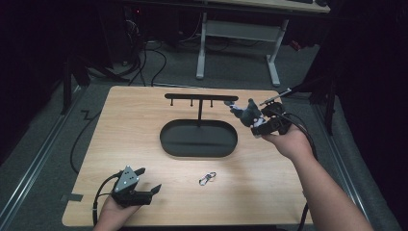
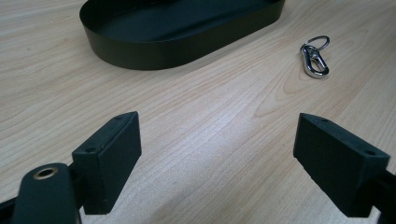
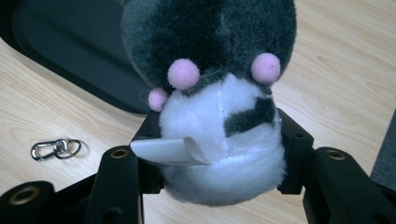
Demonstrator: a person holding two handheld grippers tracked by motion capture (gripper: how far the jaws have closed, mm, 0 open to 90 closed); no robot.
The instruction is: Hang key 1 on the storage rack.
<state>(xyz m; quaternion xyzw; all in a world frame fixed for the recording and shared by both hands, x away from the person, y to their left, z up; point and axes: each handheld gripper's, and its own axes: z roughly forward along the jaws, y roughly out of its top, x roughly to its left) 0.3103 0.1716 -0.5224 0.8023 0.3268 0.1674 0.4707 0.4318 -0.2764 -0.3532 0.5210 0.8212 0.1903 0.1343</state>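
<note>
Your right gripper (image 1: pixel 254 121) is clamped on a small grey-and-white plush toy with pink pompom spots (image 1: pixel 247 113). In the right gripper view its two black jaws press into the toy's white lower body (image 3: pixel 224 140) from both sides, about half closed, with the grey furry head pointing away from the gripper and a white fabric label (image 3: pixel 170 151) sticking out beside one jaw.

Take the black metal stand with an oval tray base and a hooked crossbar (image 1: pixel 199 139) as your landmark. You hold the toy in the air just off the right end of that crossbar (image 1: pixel 201 97), roughly at bar height, its long axis running from the jaws up and leftward toward the bar's end. The nearest hook lies to the left of the toy, so the coming move looks like a short leftward carry from your right hand, which is far nearer the stand than your left.

Your left gripper (image 1: pixel 143 182) rests low on the light wooden table (image 1: pixel 134 120), in front of the stand and to its left, jaws spread wide with nothing between them. A small silver snap clip with a key ring (image 1: pixel 207 178) lies on the table in front of the tray, between the two hands and nearer the left; in the left gripper view it (image 2: pixel 315 58) sits ahead and to the right of the open jaws.
</note>
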